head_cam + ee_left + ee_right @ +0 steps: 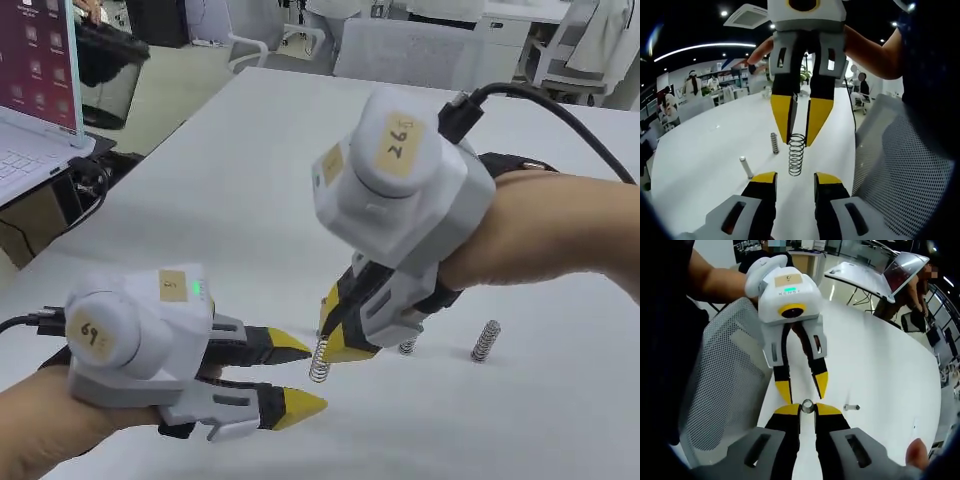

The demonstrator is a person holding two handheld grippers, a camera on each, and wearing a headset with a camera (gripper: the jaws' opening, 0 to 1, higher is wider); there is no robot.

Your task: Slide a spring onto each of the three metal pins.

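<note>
My right gripper (335, 345) points down at the white table (220, 180), shut on a steel spring (319, 359) that hangs upright just above the top. In the right gripper view the spring (807, 406) shows end-on between the yellow tips. My left gripper (305, 375) lies low at the front left, open, its tips aimed at that spring (796, 154) from a short way off. A second spring (485, 340) stands to the right. A short metal pin (745, 166) lies on the table beside it.
An open laptop (30, 90) sits off the table's left edge. Office chairs (400, 50) stand behind the far edge. A grey mesh chair back (900, 150) is close on my side. A black cable (560, 110) trails from the right gripper.
</note>
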